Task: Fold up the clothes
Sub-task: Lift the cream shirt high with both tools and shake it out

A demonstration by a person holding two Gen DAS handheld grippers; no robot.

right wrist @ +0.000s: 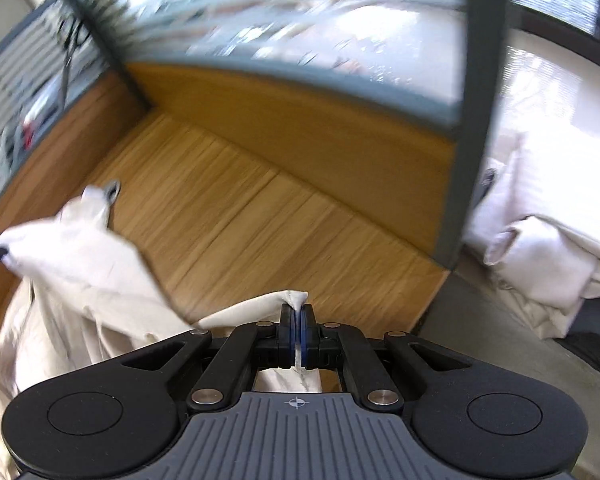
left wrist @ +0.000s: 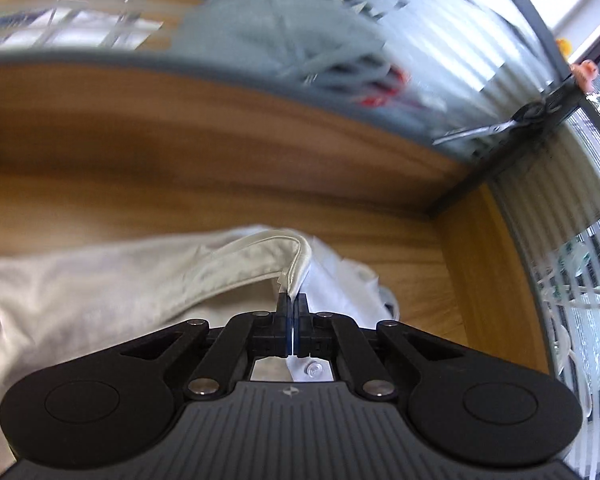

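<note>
Left gripper (left wrist: pixel 293 300) pinched tight on the cream garment (left wrist: pixel 140 280); right gripper (right wrist: pixel 299 310) pinched on another edge. Cloth hanging between both, above the wooden table (right wrist: pixel 260 208), stretched side to side. Neither nearer.

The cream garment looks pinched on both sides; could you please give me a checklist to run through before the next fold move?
1. Left gripper jaws shut on the garment edge: ok.
2. Right gripper jaws shut on garment edge: ok.
3. Cloth stretched flat between the grips: not ok, it sags in folds.
4. Bare table ahead to lay it on: ok.
5. Garment fully lifted off the table: cannot tell.
6. Which garment edges are held: cannot tell.
</note>
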